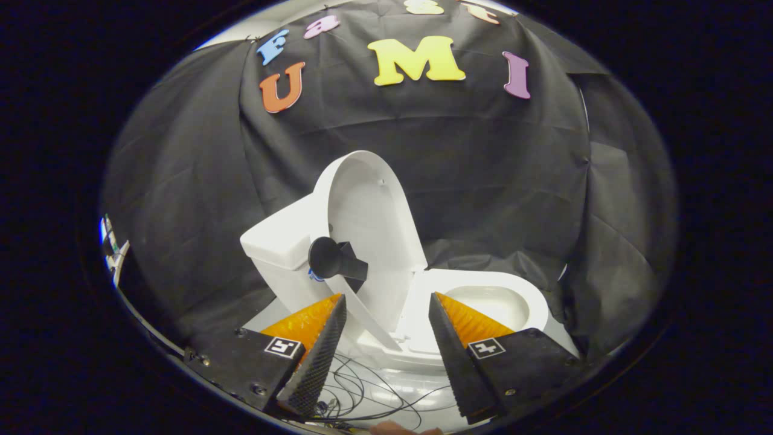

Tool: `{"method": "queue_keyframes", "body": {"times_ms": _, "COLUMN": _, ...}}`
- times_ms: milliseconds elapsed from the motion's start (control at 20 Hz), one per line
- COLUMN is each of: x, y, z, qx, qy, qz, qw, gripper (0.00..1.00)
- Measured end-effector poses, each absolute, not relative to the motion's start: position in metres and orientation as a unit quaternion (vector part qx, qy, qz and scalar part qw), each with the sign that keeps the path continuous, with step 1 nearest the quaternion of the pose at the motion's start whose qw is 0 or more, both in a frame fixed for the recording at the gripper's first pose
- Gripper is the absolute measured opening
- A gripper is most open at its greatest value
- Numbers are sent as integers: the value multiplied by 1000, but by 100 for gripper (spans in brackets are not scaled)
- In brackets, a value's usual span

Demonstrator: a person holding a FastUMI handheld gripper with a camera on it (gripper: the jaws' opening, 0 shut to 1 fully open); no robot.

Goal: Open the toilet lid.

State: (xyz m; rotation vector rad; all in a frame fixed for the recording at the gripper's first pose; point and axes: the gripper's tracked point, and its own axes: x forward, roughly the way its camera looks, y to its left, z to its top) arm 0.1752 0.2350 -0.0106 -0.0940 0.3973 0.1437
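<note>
The gripper (386, 338) has its fingers spread wide on nothing, and just beyond them stands the toilet (483, 308) with its lid (368, 223) already upright against the tank (281, 241), a stiff, smooth, probably light hinged shell best taken by its rim or the dark knob (335, 260).

White floor (423, 393), toilet (374, 284), cables (368, 393)
</note>
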Motion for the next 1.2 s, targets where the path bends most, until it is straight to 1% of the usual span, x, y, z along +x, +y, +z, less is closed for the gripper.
{"method": "queue_keyframes", "body": {"times_ms": 150, "x": 161, "y": 222, "z": 5, "qx": -36, "qy": 170, "qz": 85, "qw": 981, "gripper": 86}}
{"method": "queue_keyframes", "body": {"times_ms": 200, "x": 157, "y": 213, "z": 8, "qx": -35, "qy": 163, "qz": 81, "qw": 983, "gripper": 87}}
{"method": "queue_keyframes", "body": {"times_ms": 300, "x": 148, "y": 193, "z": 22, "qx": -29, "qy": 131, "qz": 74, "qw": 988, "gripper": 91}}
{"method": "queue_keyframes", "body": {"times_ms": 550, "x": 125, "y": 144, "z": 52, "qx": -48, "qy": 41, "qz": 55, "qw": 997, "gripper": 91}}
{"method": "queue_keyframes", "body": {"times_ms": 650, "x": 115, "y": 129, "z": 59, "qx": -57, "qy": 16, "qz": 49, "qw": 997, "gripper": 100}}
{"method": "queue_keyframes", "body": {"times_ms": 850, "x": 94, "y": 94, "z": 57, "qx": -69, "qy": 4, "qz": 36, "qw": 997, "gripper": 100}}
{"method": "queue_keyframes", "body": {"times_ms": 1050, "x": 73, "y": 67, "z": 53, "qx": -23, "qy": -8, "qz": 46, "qw": 999, "gripper": 100}}
{"method": "queue_keyframes", "body": {"times_ms": 1200, "x": 58, "y": 41, "z": 57, "qx": -39, "qy": -30, "qz": 31, "qw": 998, "gripper": 100}}
